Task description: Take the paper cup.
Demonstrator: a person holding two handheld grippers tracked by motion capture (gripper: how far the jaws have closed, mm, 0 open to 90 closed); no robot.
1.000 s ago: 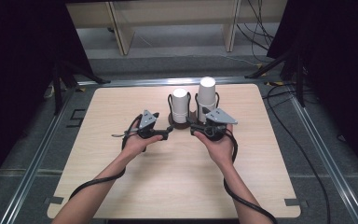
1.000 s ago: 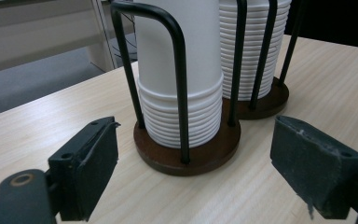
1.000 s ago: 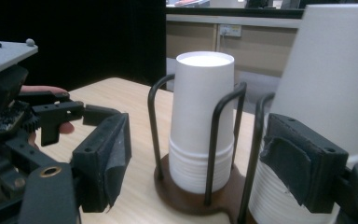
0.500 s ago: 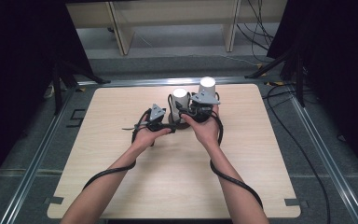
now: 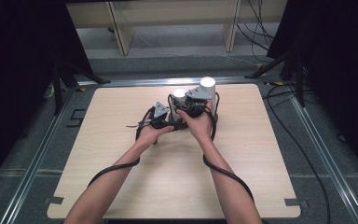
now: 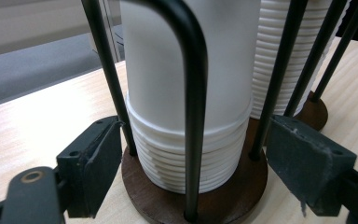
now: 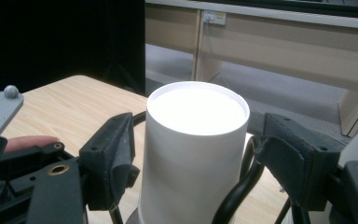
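Note:
Two stacks of white paper cups stand in black wire holders on round brown bases at the table's far middle: a shorter stack [image 5: 179, 93] and a taller stack [image 5: 208, 84]. My left gripper [image 5: 170, 122] sits low at the shorter stack's holder. In the left gripper view its jaws [image 6: 200, 163] flank the base [image 6: 149, 186] and the lowest cups [image 6: 186, 154]; they have just been closing, with the pads [image 6: 98, 163] by the wire rods. My right gripper [image 5: 186, 100] is at the top of that stack. Its jaws [image 7: 200, 154] straddle the top cup [image 7: 193, 149], have just been closing, and a thin gap remains.
The wooden table [image 5: 121, 186] lies inside a metal floor frame [image 5: 37, 158]. Cables trail from both grippers along the forearms [image 5: 223, 172]. A pale shelf unit [image 5: 177, 18] stands beyond the far edge, and black stands and cables [image 5: 279, 70] are at the right.
Both hands moved in on the shorter stack. The right gripper shifted left from in front of the taller stack, and the left gripper moved right and forward. Both sets of jaws narrowed.

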